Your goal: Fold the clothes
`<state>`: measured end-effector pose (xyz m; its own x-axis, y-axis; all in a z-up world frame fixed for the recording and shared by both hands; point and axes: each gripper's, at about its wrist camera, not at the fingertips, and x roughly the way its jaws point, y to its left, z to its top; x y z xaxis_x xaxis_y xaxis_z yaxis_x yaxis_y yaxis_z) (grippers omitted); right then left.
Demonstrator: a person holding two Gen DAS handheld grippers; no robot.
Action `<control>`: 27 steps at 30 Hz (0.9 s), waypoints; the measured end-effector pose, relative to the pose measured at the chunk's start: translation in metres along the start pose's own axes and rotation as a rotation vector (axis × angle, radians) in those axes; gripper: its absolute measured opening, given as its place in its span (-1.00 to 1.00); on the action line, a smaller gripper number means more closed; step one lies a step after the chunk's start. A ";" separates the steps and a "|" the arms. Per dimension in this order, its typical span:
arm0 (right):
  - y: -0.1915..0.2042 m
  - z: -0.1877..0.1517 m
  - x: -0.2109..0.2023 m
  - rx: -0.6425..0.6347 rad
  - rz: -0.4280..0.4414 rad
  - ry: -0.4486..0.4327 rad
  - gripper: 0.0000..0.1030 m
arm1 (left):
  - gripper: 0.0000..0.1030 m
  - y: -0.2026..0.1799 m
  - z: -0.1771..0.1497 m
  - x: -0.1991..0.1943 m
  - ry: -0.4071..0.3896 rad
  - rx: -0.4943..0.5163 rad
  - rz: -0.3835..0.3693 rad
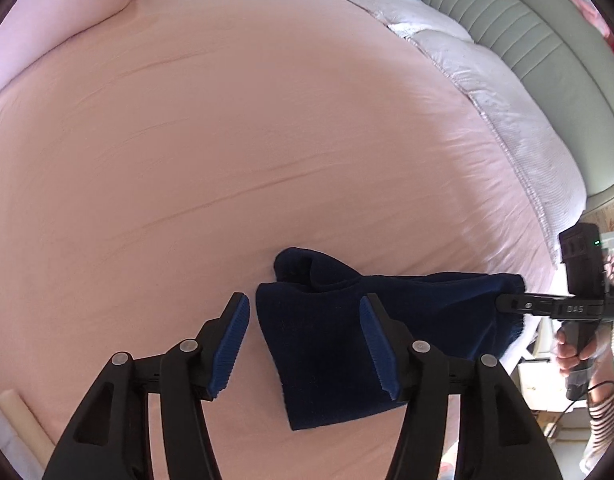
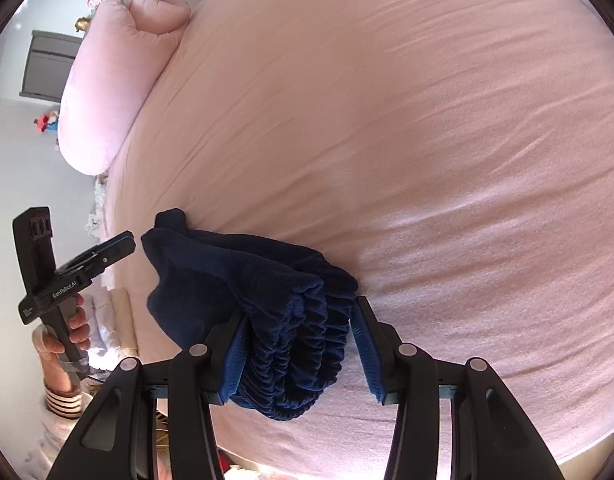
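Navy garment (image 1: 331,344) lies near pink pillow (image 1: 59,12)

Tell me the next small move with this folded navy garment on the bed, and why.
Probably back the right tool away from the navy garment. It lies folded on the pink bed, its gathered waistband sits loosely between the blue pads, and the left tool is open and clear.

A navy garment (image 1: 347,340) is seen on a pink sheet (image 1: 227,140). Blue ribbed pads (image 1: 233,344) are set in black gripper fingers. The pillow (image 2: 115,80) is coloured pale pink, the quilt (image 1: 487,92) lilac-white, the headboard (image 1: 527,28) grey-green. A sleeve (image 2: 63,398) is striped in white and dark red.
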<state>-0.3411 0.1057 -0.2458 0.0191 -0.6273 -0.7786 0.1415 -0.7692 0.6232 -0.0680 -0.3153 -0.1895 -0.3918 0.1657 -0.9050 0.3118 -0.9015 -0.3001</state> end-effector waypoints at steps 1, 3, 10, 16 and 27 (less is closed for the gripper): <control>-0.002 -0.002 0.001 0.013 0.017 0.000 -0.09 | 0.23 -0.006 -0.010 0.009 -0.003 -0.032 -0.043; -0.003 -0.005 0.002 0.010 0.030 -0.006 -0.07 | 0.28 -0.009 -0.029 0.004 -0.007 -0.105 -0.141; -0.008 -0.006 -0.001 0.043 0.079 -0.019 -0.01 | 0.29 -0.007 -0.084 -0.017 -0.018 -0.207 -0.230; -0.018 -0.013 -0.002 0.128 0.119 -0.040 -0.05 | 0.29 0.028 -0.109 -0.061 0.017 -0.256 -0.293; -0.022 -0.047 0.015 0.420 0.216 -0.001 -0.16 | 0.34 0.030 -0.133 -0.044 0.042 -0.334 -0.407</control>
<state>-0.2978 0.1189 -0.2746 0.0031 -0.7781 -0.6281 -0.2780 -0.6041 0.7469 0.0740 -0.2963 -0.1992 -0.5057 0.4979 -0.7045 0.4029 -0.5858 -0.7032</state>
